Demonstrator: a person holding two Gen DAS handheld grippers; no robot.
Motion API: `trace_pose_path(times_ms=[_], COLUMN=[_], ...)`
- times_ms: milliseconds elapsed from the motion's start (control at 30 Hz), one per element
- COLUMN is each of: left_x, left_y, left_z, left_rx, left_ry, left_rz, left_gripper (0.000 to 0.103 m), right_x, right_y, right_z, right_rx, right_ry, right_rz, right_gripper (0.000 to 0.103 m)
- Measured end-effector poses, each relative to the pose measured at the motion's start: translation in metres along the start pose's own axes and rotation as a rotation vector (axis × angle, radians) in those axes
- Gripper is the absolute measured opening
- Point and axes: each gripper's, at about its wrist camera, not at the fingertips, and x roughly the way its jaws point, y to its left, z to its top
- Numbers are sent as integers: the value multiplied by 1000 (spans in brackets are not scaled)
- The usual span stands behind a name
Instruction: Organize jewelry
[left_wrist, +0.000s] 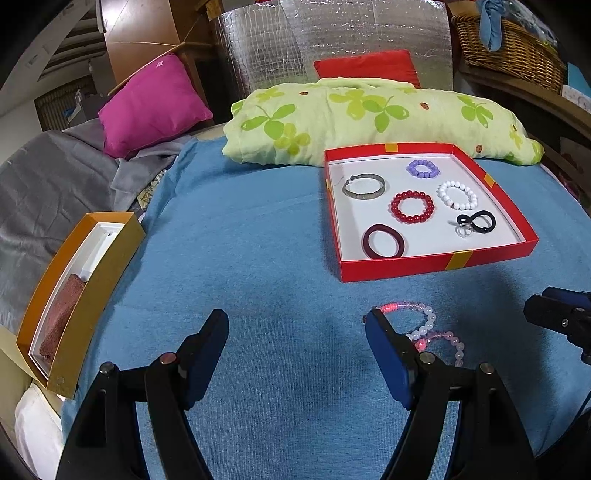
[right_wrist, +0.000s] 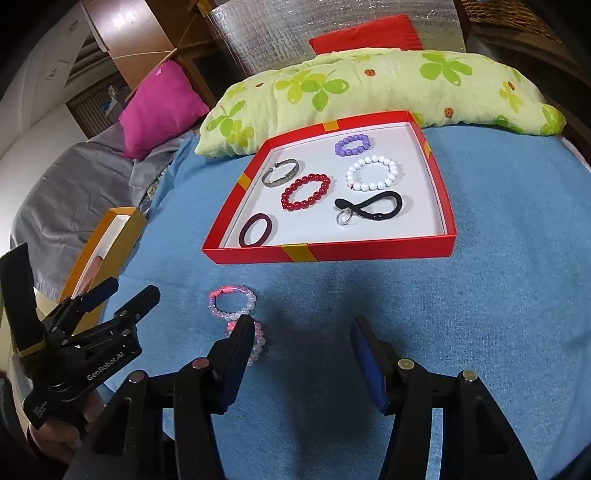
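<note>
Two pink bracelets (right_wrist: 236, 321) lying just left of the right gripper (right_wrist: 299, 354), nearer it than the left gripper (left_wrist: 295, 350); both gaping, empty.

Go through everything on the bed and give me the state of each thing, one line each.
Red box: open, lid off, holding seven pieces.
Orange box: open, brown cloth inside.
Two pink bead bracelets: on the blue blanket, outside the box.
Left gripper: open, empty.
Right gripper: open, empty.
</note>
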Motion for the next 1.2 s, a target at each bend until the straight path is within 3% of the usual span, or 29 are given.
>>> trace_pose_path(times_ms=[1200], left_x=[6], left_y=[-2], left_z=[-4], left_rx=[21], left_ry=[29], left_rz=[9], left_gripper=[77], right_x=[15], right_y=[3], right_z=[-8], right_rx=[19], right_ry=[74], right_rz=[11], right_gripper=[58])
